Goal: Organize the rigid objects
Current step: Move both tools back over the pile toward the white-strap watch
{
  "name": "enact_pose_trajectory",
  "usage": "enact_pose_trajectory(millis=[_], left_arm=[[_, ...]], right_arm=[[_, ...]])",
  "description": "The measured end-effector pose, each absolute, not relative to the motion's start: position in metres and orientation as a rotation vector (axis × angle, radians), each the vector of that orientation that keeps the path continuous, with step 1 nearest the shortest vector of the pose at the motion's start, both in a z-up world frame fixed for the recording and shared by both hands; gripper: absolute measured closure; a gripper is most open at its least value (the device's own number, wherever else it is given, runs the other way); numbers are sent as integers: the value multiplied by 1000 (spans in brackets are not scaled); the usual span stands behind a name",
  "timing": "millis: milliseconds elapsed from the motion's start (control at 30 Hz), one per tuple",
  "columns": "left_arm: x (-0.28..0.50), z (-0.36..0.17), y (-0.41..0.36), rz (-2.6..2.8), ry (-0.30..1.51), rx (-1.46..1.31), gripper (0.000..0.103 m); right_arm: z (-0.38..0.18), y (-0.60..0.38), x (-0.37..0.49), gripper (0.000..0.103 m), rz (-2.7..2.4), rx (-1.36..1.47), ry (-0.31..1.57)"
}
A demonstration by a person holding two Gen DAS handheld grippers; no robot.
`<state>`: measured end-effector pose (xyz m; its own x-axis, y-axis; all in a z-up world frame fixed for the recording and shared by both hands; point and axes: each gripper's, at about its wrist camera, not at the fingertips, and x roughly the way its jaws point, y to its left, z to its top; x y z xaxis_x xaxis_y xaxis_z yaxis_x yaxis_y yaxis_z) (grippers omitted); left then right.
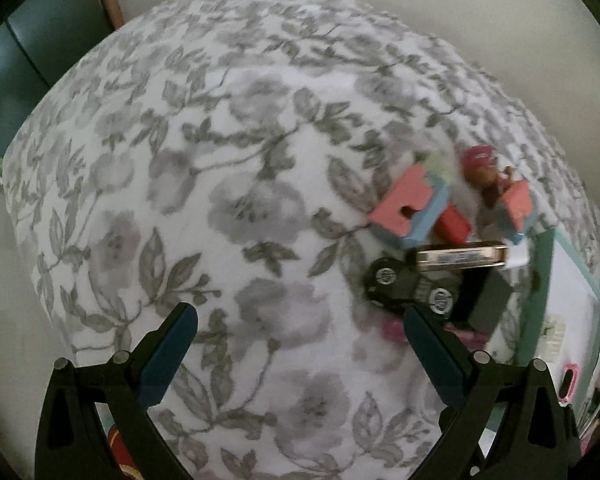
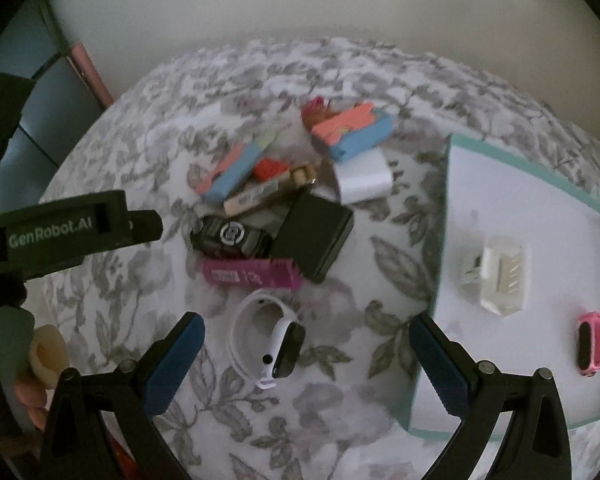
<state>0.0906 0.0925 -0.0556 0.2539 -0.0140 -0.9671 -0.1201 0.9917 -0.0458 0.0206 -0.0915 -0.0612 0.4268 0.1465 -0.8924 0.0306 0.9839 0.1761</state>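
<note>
I am holding my right gripper open over the white smartwatch, which is lying on the floral cloth just short of the clutter pile. My left gripper is also open and empty. Risk: the curved strap is likely slipping sideways under closing pads, nudging the purple case beside it.

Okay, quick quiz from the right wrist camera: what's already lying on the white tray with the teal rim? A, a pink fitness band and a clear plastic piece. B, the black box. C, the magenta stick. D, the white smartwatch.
A: the pink fitness band and the clear plastic piece lie on the tray; the other items lie on the floral cloth.
</note>
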Motion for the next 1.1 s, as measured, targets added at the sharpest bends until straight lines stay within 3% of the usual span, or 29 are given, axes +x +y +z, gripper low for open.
enact_pose_trajectory(millis=[633,967,1100], left_arm=[[94,-61,72,12,1329,-78,0],[94,-70,64,-7,1367,-89,0],[93,-73,69,1,1376,-111,0]], right_arm=[[-94,-68,25,1,51,46,1227],[-86,-88,24,16,62,103,1216],[-92,-75,29,17,69,97,1222]])
